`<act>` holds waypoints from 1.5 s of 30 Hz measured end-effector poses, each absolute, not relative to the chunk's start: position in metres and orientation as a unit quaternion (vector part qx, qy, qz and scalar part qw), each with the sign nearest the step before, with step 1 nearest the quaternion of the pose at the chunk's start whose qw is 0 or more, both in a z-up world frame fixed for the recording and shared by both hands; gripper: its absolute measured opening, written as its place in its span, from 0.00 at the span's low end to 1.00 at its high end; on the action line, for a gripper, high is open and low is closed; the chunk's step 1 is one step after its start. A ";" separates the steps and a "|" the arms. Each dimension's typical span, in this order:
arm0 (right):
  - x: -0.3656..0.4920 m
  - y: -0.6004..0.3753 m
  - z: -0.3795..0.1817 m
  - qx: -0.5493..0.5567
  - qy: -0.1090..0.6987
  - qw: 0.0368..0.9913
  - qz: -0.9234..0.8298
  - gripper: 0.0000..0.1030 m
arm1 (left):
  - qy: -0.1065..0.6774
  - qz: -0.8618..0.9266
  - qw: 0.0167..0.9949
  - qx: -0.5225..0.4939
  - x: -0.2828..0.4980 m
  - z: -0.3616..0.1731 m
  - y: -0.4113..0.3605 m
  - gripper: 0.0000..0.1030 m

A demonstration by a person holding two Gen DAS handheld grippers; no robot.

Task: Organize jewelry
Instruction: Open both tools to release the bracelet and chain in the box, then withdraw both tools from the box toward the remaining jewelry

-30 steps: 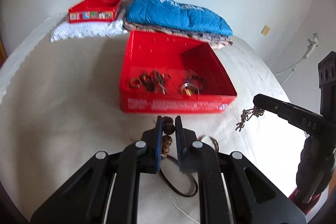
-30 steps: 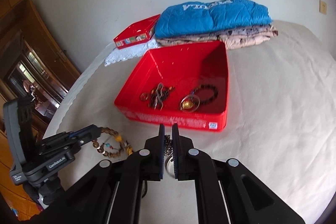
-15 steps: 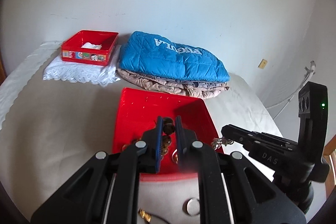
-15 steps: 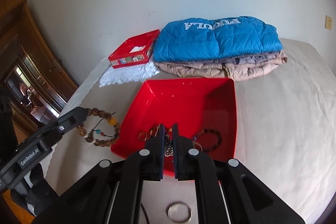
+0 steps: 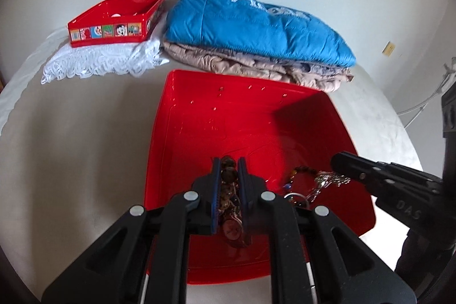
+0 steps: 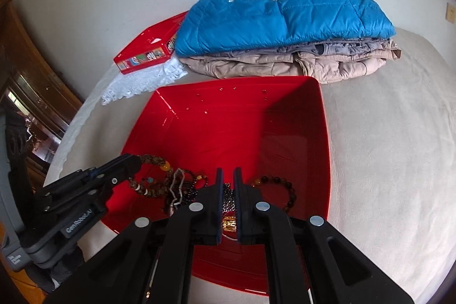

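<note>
Left tool (image 5: 228, 171) grips beaded bracelet (image 5: 229, 175) over red tray (image 5: 199, 116).

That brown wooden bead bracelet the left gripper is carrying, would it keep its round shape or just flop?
Probably flop: the brown wooden bead bracelet droops in a loose loop from the left gripper. Likely light, since that pinch alone holds it. Once released, it would probably slump into the red plastic tray.

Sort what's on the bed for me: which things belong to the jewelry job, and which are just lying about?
Part of the job:
- big red tray
- wooden bead bracelet in the left gripper
- silver chain in the right gripper
- dark bead bracelet lying in the tray

Just lying about:
- blue quilted jacket
- beige folded garment
- small red tin
- white lace cloth
</note>
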State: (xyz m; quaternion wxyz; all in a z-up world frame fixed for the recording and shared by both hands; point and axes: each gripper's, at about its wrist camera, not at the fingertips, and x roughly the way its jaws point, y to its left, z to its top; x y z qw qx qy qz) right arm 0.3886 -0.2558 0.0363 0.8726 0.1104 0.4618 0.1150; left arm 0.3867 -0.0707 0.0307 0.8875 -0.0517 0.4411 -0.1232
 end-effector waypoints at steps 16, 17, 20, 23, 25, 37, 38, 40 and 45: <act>0.396 -0.252 0.030 0.114 0.459 0.874 0.116 0.26 | 0.437 -0.107 0.892 -0.041 0.387 0.032 -0.071 0.40; 0.395 -0.255 0.032 0.116 0.455 0.875 0.113 0.26 | 0.436 -0.107 0.893 -0.041 0.386 0.034 -0.071 0.40; 0.391 -0.262 0.039 0.123 0.444 0.882 0.102 0.33 | 0.428 -0.111 0.896 -0.043 0.382 0.041 -0.070 0.46; 0.385 -0.267 0.048 0.116 0.427 0.893 0.087 0.40 | 0.418 -0.104 0.901 -0.041 0.378 0.047 -0.069 0.51; 0.383 -0.270 0.054 0.110 0.417 0.899 0.075 0.46 | 0.414 -0.102 0.903 -0.042 0.376 0.050 -0.068 0.55; 0.379 -0.273 0.059 0.075 0.413 0.907 0.042 0.63 | 0.394 -0.068 0.916 -0.038 0.373 0.062 -0.056 0.69; 0.379 -0.273 0.059 0.075 0.414 0.906 0.043 0.64 | 0.395 -0.067 0.915 -0.038 0.374 0.061 -0.055 0.69; 0.378 -0.273 0.058 0.076 0.416 0.905 0.046 0.65 | 0.399 -0.068 0.914 -0.039 0.374 0.060 -0.055 0.69; 0.374 -0.275 0.061 0.078 0.411 0.907 0.042 0.74 | 0.395 -0.066 0.915 -0.042 0.373 0.061 -0.052 0.79</act>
